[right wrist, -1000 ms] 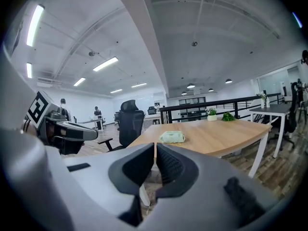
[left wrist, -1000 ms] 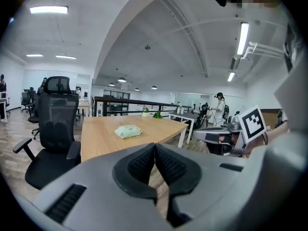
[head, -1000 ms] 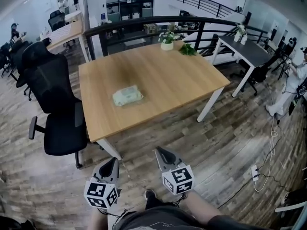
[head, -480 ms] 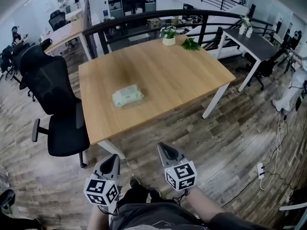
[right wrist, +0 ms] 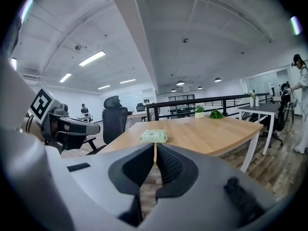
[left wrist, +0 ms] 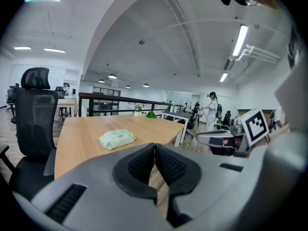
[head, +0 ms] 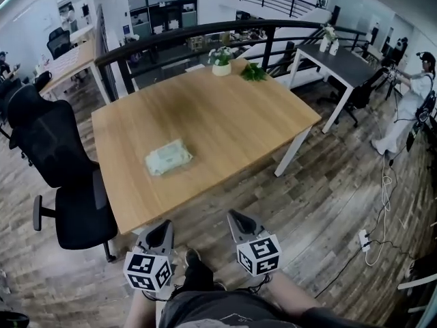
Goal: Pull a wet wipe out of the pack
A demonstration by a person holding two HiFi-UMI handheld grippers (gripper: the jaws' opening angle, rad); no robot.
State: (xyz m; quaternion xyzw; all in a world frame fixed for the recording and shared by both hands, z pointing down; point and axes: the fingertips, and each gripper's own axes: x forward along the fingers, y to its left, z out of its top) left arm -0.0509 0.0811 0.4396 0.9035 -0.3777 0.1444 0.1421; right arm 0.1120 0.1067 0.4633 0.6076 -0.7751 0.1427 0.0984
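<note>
Approach only, no contact yet. Wet wipe pack (head: 168, 157) lies flat on the wooden table (head: 225, 115), toward its near-left part and in from the edge, well apart from both grippers. Left gripper (head: 162, 228) and right gripper (head: 236, 217) hang side by side low before the body, short of the table's near edge and aimed toward the pack. Jaws of each pressed together, nothing between them; probably kept that way because nothing needs holding yet. Pack's spot calls for a reach over the tabletop. Likely plan: one gripper pinning the pack, the other pinching a wipe at the top opening. Opening too small to make out. Black office chair (head: 68, 183) stands at the table's left side, off the direct line.
</note>
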